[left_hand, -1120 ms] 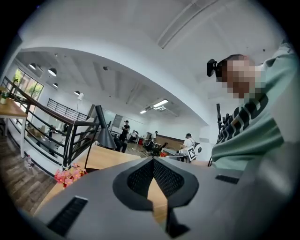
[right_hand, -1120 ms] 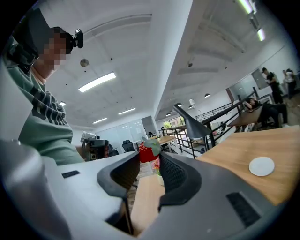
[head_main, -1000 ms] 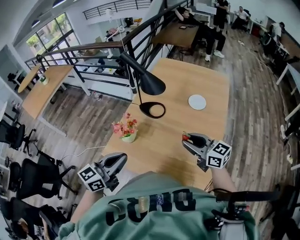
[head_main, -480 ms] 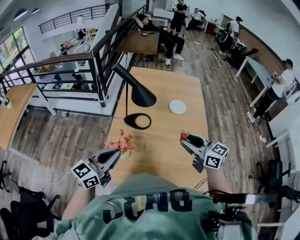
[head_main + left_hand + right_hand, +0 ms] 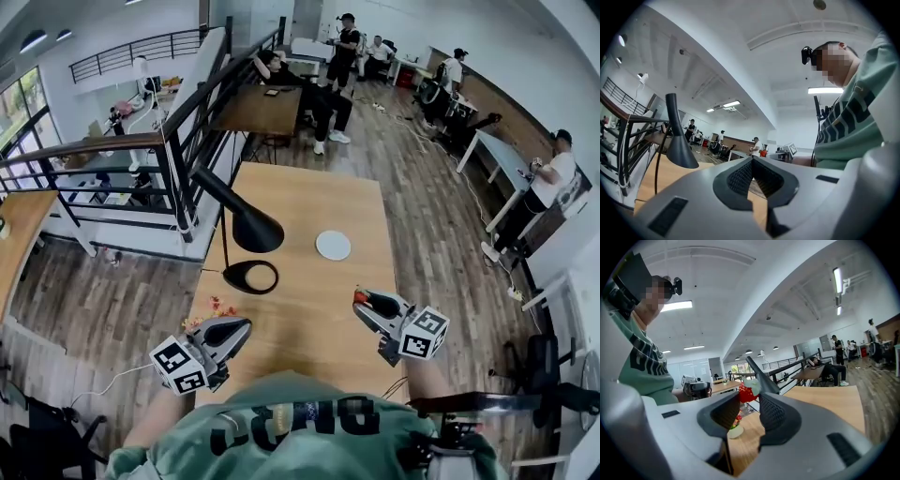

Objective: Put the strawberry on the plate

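In the head view, the right gripper point(image 5: 364, 304) holds the strawberry point(image 5: 360, 297) above the tabletop point(image 5: 309, 319). The plate point(image 5: 333, 245) lies ahead of it, well apart. The left gripper point(image 5: 242, 327) hangs beside the near edge. In the left gripper view, its jaws meet on nothing. In the right gripper view, the jaws clamp the strawberry at their tips. The carry looks under way; next it likely needs to go forward over the plate, lower and release.

Open-plan office on a mezzanine. Evidence: long wooden worktop point(image 5: 309, 202) with black desk lamp point(image 5: 253, 230), further desks point(image 5: 258, 108), black railing point(image 5: 141, 145) above a lower floor point(image 5: 103, 295), staff point(image 5: 345, 37) beyond, ceiling strip lights point(image 5: 677, 305).
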`<state>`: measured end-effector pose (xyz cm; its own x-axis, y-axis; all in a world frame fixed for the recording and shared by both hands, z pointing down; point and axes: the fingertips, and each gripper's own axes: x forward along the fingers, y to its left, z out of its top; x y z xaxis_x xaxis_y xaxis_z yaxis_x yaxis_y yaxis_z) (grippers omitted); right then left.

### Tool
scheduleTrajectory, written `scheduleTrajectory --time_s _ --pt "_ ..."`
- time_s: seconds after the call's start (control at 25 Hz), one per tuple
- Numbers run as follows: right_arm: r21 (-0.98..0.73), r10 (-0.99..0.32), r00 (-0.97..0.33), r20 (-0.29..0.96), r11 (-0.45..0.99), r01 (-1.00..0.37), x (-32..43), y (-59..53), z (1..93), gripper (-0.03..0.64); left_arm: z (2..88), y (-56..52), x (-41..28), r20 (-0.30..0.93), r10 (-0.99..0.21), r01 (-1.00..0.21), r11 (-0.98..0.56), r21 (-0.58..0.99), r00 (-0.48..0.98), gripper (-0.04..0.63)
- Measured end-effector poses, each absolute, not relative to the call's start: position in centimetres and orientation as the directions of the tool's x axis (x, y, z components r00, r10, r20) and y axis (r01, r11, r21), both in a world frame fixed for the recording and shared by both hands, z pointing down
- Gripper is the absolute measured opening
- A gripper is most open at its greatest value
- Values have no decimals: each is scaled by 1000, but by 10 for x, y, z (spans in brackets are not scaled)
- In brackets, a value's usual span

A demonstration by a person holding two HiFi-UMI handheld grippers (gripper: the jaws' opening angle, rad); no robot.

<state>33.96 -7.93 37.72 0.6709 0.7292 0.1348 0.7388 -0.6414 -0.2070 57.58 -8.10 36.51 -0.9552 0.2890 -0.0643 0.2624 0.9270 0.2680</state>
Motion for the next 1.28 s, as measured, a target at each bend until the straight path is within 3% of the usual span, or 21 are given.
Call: scheduleTrajectory --time_s 0.6,1.28 --pt "-220 781 612 124 -580 784 207 -32 410 134 392 -12 360 71 160 172 957 234 -985 5" --pt "-197 786 573 233 -539 819 145 143 534 134 534 153 271 206 292 353 849 395 -934 5"
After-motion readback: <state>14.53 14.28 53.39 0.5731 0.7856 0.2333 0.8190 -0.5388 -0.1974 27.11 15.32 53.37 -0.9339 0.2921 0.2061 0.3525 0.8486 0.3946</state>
